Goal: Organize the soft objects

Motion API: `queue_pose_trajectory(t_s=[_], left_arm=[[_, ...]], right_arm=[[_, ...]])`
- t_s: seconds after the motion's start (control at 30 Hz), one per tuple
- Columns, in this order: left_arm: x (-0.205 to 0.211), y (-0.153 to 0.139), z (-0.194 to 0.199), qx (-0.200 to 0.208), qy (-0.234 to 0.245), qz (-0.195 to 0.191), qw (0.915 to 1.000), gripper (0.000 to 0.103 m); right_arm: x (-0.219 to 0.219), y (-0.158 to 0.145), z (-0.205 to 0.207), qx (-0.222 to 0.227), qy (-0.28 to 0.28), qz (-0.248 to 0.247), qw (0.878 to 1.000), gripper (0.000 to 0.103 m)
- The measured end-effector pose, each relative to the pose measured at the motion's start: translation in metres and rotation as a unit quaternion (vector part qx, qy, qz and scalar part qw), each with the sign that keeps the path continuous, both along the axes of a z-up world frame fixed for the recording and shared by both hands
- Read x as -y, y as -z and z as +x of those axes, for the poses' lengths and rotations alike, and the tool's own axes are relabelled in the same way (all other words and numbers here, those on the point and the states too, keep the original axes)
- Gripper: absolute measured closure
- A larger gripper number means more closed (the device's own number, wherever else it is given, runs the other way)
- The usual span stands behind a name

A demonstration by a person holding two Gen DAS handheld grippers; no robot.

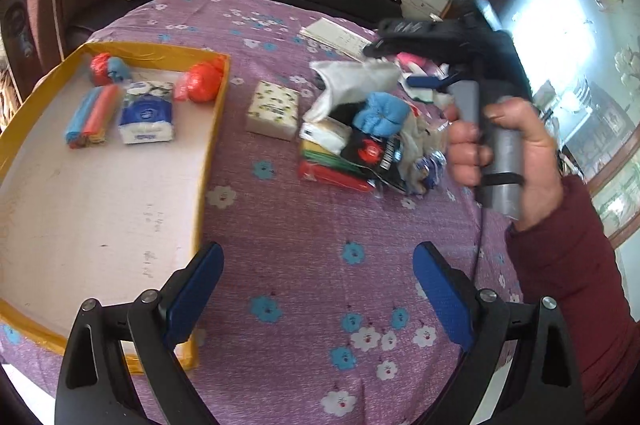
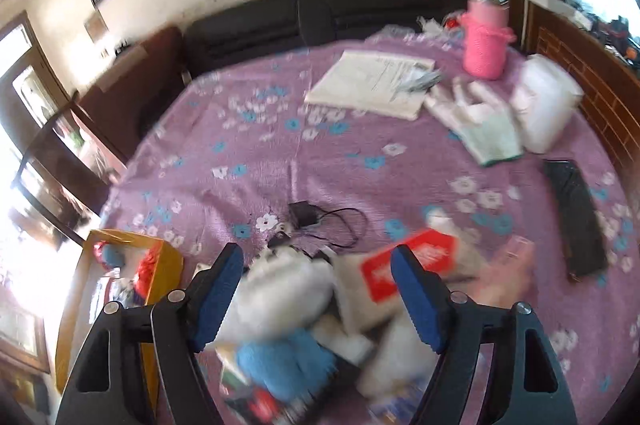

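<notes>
A pile of soft objects (image 1: 360, 133) lies on the purple flowered cloth: a white cloth (image 1: 352, 81), a blue fuzzy item (image 1: 382, 113), packets and socks. A floral tissue pack (image 1: 274, 111) lies beside it. My left gripper (image 1: 318, 289) is open and empty, low over the cloth near the yellow-edged tray (image 1: 208, 153). The tray holds a blue tissue pack (image 1: 147, 113), coloured rolls (image 1: 94, 117) and red bags (image 1: 200, 81). My right gripper (image 2: 316, 289) is open above the pile, over the white fluffy item (image 2: 284, 289) and the blue item (image 2: 280, 361); it also shows in the left wrist view (image 1: 424, 81).
White gloves (image 2: 476, 121), a paper pad (image 2: 372, 81), a pink-covered bottle (image 2: 484, 41), a white plastic bag (image 2: 544, 101), a black remote (image 2: 576, 217) and a black charger with cable (image 2: 316, 217) lie on the cloth. A dark sofa (image 2: 320, 13) stands behind.
</notes>
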State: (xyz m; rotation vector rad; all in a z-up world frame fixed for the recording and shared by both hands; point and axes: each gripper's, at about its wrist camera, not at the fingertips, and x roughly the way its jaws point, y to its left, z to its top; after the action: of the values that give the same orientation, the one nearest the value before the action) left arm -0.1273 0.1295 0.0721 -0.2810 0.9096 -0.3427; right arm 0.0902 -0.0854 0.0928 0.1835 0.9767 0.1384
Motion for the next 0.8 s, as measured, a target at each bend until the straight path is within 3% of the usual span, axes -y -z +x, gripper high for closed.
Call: queue_pose_trajectory(t_s=[0.03,0.07,0.13,0.33,0.43,0.5,0.53,0.57,0.6,0.63,0.67,0.7,0.77,0.8], left_arm=[[-0.004,0.000,0.000,0.000,-0.004,-0.001,1.0000,0.008],[-0.009,0.000,0.000,0.001,-0.009,-0.002,1.0000,0.008],[-0.016,-0.001,0.000,0.004,-0.014,-0.004,0.9999,0.008],[-0.020,0.008,0.005,-0.004,-0.014,-0.009,0.9998,0.008],[-0.011,0.012,0.005,-0.008,-0.007,-0.008,0.9999,0.008],[-0.003,0.010,0.001,-0.003,0.003,-0.002,1.0000,0.008],[0.000,0.009,0.000,-0.002,0.007,0.000,1.0000,0.008],[0.003,0.007,-0.002,0.000,0.009,0.003,1.0000,0.008],[0.006,0.005,-0.004,0.005,0.010,0.006,0.9999,0.008],[0.009,0.003,-0.006,0.010,0.011,0.009,0.9999,0.008],[0.012,0.001,-0.007,0.015,0.012,0.013,0.9997,0.008],[0.015,0.000,-0.008,0.020,0.016,0.019,0.9995,0.008],[0.031,0.000,-0.007,0.033,0.036,0.044,0.9979,0.005],[0.039,0.002,-0.006,0.036,0.040,0.060,0.9968,0.005]], right_arm=[[-0.009,0.007,0.003,-0.018,-0.019,-0.003,1.000,0.037],[-0.020,0.019,0.002,-0.048,-0.050,-0.004,0.998,0.059],[-0.031,0.018,-0.016,-0.038,-0.089,-0.037,0.995,0.061],[-0.024,0.028,-0.101,-0.074,-0.207,-0.038,0.975,0.064],[0.006,0.028,-0.122,-0.085,-0.181,-0.008,0.980,0.064],[0.028,0.012,-0.129,-0.066,-0.152,0.011,0.986,0.064],[0.041,0.002,-0.134,-0.047,-0.134,0.021,0.990,0.061],[0.060,-0.013,-0.141,-0.009,-0.101,0.038,0.994,0.045],[0.075,-0.022,-0.147,0.023,-0.079,0.054,0.995,0.016],[0.094,-0.029,-0.157,0.069,-0.053,0.087,0.992,0.003],[0.109,-0.030,-0.163,0.097,-0.035,0.123,0.987,0.000],[0.125,-0.022,-0.167,0.099,-0.012,0.160,0.982,0.000],[0.135,0.010,-0.159,0.015,-0.001,0.157,0.987,0.000],[0.135,0.020,-0.156,-0.002,0.003,0.140,0.990,0.003]])
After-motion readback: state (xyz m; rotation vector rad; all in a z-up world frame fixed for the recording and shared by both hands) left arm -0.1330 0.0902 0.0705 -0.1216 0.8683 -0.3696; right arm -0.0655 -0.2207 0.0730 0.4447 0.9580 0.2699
